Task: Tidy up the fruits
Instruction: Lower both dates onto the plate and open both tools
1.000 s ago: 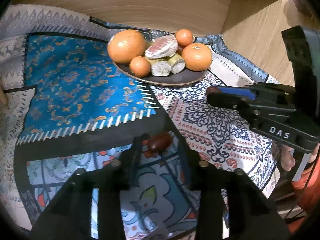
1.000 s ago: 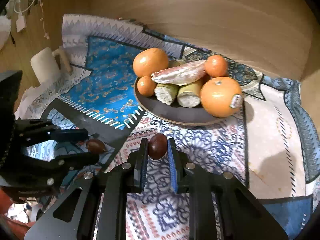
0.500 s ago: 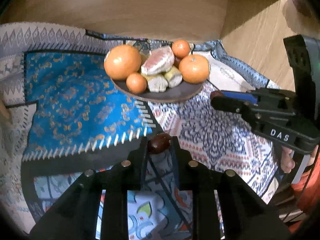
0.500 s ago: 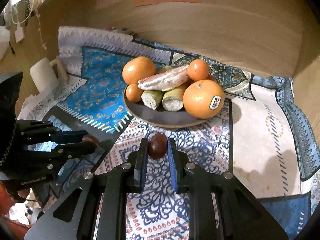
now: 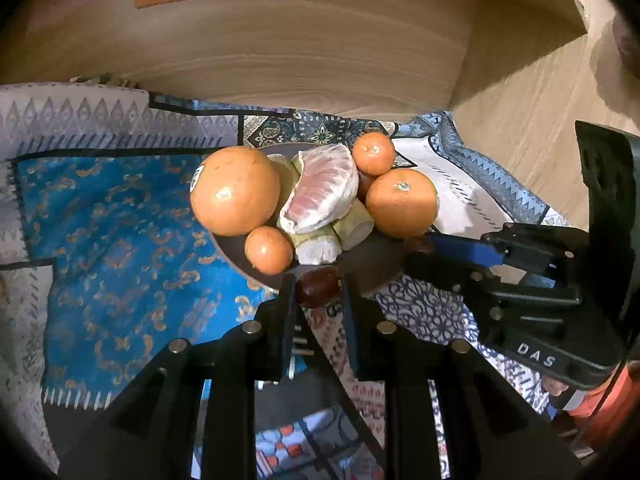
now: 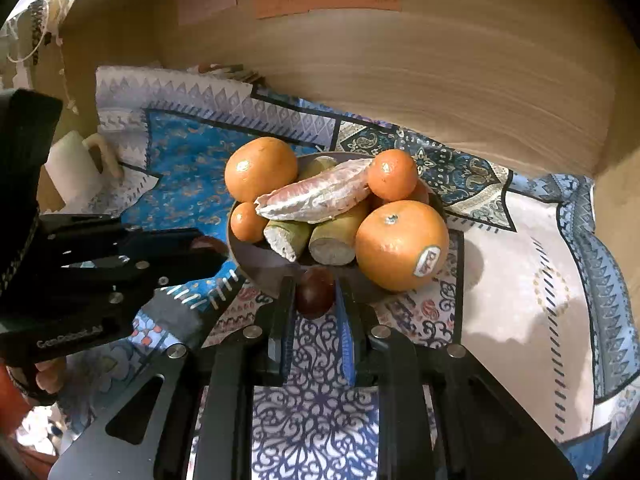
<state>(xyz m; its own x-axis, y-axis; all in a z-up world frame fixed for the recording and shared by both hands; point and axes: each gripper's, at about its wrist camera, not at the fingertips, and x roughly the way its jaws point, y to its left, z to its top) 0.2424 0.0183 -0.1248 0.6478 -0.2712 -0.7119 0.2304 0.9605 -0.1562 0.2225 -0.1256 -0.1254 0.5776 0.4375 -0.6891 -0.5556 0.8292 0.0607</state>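
A dark plate (image 5: 380, 258) (image 6: 256, 264) on the patterned cloth holds two large oranges (image 5: 235, 191) (image 6: 401, 245), small tangerines (image 5: 373, 153), a peeled pomelo segment (image 5: 320, 192) (image 6: 316, 197) and cut sugarcane pieces (image 6: 332, 240). My left gripper (image 5: 318, 286) is shut on a dark red-brown jujube (image 5: 318, 285) at the plate's near rim. My right gripper (image 6: 315, 294) is shut on a second jujube (image 6: 315, 292) at the plate's near rim, below the stickered orange. Each gripper shows in the other's view (image 5: 424, 250) (image 6: 208, 246).
A curved wooden wall (image 5: 320, 60) rises close behind the plate. A white mug (image 6: 76, 168) stands at the far left on the cloth. The patterned cloth (image 6: 520, 280) spreads to the right of the plate.
Both grippers have moved forward to the plate's near rim, each carrying its jujube. The left gripper lifted its jujube off the cloth.
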